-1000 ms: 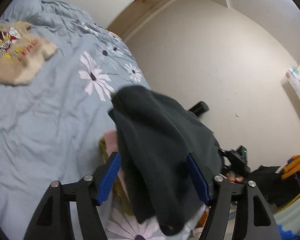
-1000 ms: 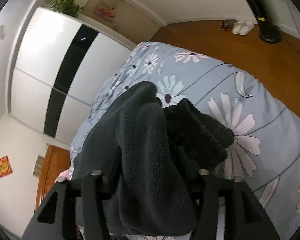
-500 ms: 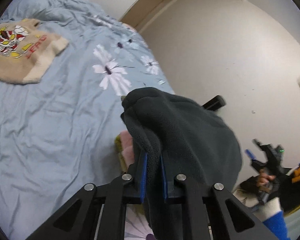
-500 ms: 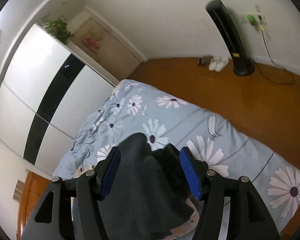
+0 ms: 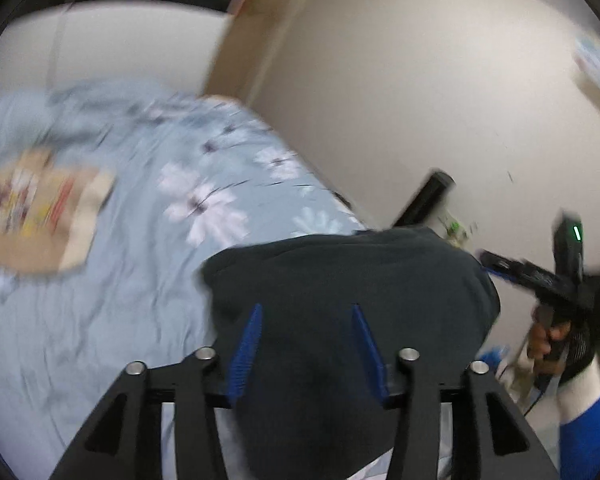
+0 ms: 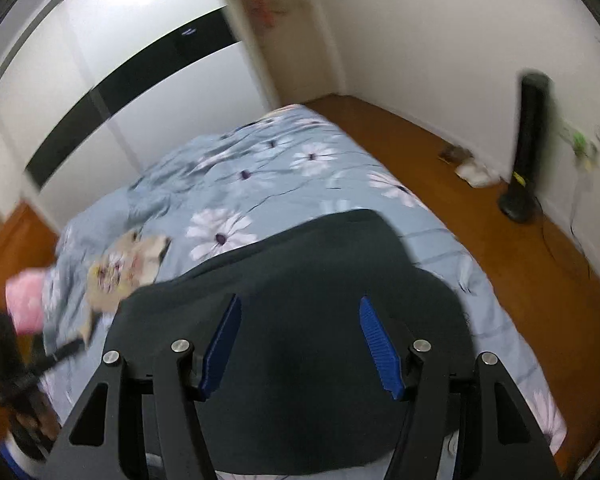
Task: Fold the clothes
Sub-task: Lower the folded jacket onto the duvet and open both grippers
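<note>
A dark grey fleece garment (image 5: 340,288) lies folded in a flat bundle near the foot of the bed; it also shows in the right wrist view (image 6: 300,304). My left gripper (image 5: 306,312) is open just above it, blue pads spread, holding nothing. My right gripper (image 6: 300,304) is open above the same bundle, also empty. A tan top with a printed front (image 5: 36,208) lies spread on the bed further up and shows in the right wrist view (image 6: 128,268). Both views are motion-blurred.
The bed has a light blue duvet with white flowers (image 6: 284,168). A pink item (image 6: 24,296) lies at the bed's left edge. A black tower fan (image 6: 526,148) stands on the wooden floor by the wall, slippers (image 6: 474,168) near it. A wardrobe (image 6: 120,72) stands behind the bed.
My left gripper was shut on the fleece half a second ago and is now open. The fleece has gone from hanging and bunched to lying flat. Both grippers have risen and pulled back.
</note>
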Demonstrator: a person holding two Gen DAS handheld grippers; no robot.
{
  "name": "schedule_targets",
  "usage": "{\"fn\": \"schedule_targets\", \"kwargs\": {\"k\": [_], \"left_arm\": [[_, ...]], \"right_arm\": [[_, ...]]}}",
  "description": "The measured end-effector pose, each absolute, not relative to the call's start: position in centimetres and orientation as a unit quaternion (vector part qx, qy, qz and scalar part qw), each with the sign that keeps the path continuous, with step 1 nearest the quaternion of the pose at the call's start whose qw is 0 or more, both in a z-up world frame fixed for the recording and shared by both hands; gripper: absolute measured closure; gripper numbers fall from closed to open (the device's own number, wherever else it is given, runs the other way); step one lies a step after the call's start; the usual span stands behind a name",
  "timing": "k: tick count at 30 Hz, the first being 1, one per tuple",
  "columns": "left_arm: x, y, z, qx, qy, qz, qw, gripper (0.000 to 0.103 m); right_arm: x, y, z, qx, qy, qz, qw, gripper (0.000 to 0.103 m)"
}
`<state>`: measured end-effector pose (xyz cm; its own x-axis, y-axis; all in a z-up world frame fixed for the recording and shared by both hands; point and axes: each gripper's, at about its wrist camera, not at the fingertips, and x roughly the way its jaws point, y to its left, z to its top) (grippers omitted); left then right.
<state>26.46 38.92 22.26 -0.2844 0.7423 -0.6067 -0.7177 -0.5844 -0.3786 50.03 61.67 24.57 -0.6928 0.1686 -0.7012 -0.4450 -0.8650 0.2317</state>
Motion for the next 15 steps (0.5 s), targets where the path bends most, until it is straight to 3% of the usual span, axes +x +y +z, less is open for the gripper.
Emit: {"fn": "schedule_targets", "kwargs": {"k": [4, 15], "left_arm": [[28.0, 43.1, 21.6, -0.395, 0.033, 0.786, 0.474, 0.050], [28.1, 47.6, 18.0, -0.419, 0.083, 0.772, 0.471, 0.049]], "right_arm": [[49.0, 62.2, 22.0, -0.402, 0.169, 0.880, 0.189, 0.040], [50.6, 67.0, 16.5, -0.389, 0.266, 0.863, 0.183, 0.040]]}}
